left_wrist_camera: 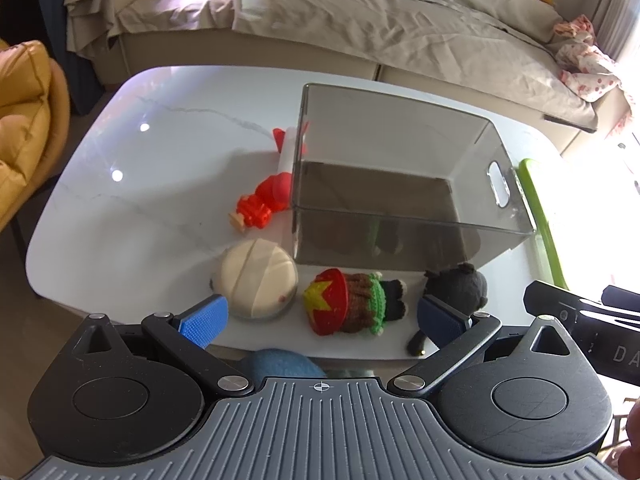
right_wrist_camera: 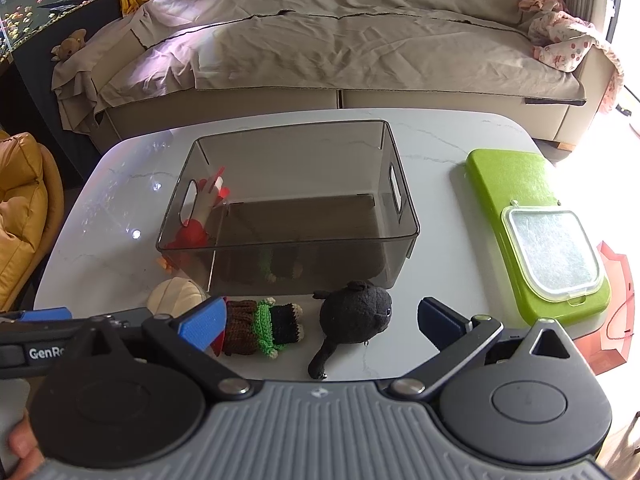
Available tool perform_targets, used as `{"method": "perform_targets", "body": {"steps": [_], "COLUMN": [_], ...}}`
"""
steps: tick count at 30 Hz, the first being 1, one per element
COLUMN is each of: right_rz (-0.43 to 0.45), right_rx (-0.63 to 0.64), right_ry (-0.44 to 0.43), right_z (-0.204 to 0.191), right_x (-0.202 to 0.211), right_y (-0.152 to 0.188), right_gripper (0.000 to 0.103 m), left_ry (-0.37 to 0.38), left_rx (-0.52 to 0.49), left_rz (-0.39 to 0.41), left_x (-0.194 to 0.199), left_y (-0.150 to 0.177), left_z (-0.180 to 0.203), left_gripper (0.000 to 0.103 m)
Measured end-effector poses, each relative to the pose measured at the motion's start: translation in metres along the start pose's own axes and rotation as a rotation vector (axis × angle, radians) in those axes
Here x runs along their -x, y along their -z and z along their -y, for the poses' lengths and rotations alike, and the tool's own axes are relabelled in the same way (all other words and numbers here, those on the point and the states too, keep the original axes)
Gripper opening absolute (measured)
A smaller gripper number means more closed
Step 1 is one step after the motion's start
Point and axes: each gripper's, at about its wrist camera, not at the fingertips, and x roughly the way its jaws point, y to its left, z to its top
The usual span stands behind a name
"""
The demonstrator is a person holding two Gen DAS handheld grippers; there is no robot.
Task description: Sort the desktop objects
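A smoky see-through bin (left_wrist_camera: 400, 168) (right_wrist_camera: 288, 204) stands empty mid-table. Before it lie a crochet doll with a red star hat (left_wrist_camera: 348, 304) (right_wrist_camera: 262, 326), a black plush toy (left_wrist_camera: 460, 284) (right_wrist_camera: 354, 316) and a cream round case (left_wrist_camera: 258, 280) (right_wrist_camera: 174, 296). A red brick figure (left_wrist_camera: 264, 200) (right_wrist_camera: 188, 240) and a white-and-red rocket (left_wrist_camera: 288, 144) (right_wrist_camera: 210, 196) lie by the bin's left side. My left gripper (left_wrist_camera: 320, 318) is open, hovering over the doll at the near edge. My right gripper (right_wrist_camera: 320, 320) is open around the plush toy.
A green box with a clear lid (right_wrist_camera: 536, 236) (left_wrist_camera: 540, 224) sits at the table's right. A blue knitted thing (left_wrist_camera: 284, 362) peeks under the left gripper. A covered sofa (right_wrist_camera: 340, 40) runs behind the white marble table (left_wrist_camera: 140, 176) (right_wrist_camera: 444, 216); a yellow cushion (left_wrist_camera: 24, 120) is left.
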Motion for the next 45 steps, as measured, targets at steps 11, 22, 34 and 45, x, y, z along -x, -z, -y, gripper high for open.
{"method": "perform_targets", "body": {"steps": [11, 22, 34, 45], "right_rz": [-0.004, 0.036, 0.081, 0.023], "right_rx": [-0.001, -0.096, -0.200, -0.309], "right_ry": [-0.001, -0.183, -0.381, -0.480], "right_z": [0.000, 0.027, 0.056, 0.092], "right_x": [0.000, -0.029, -0.061, -0.097], "right_y": [0.004, 0.015, 0.028, 0.037], "right_gripper": [0.103, 0.103, 0.103, 0.103], "left_ry": [0.002, 0.070, 0.191, 0.507], "left_rx": [-0.003, 0.036, 0.032, 0.069], "left_rz": [-0.011, -0.116, 0.104, -0.017], "left_x": [-0.003, -0.042, -0.112, -0.176], "left_y": [0.002, 0.006, 0.016, 0.006], "left_z": [-0.002, -0.021, -0.097, -0.133], "left_gripper": [0.103, 0.103, 0.103, 0.103]}}
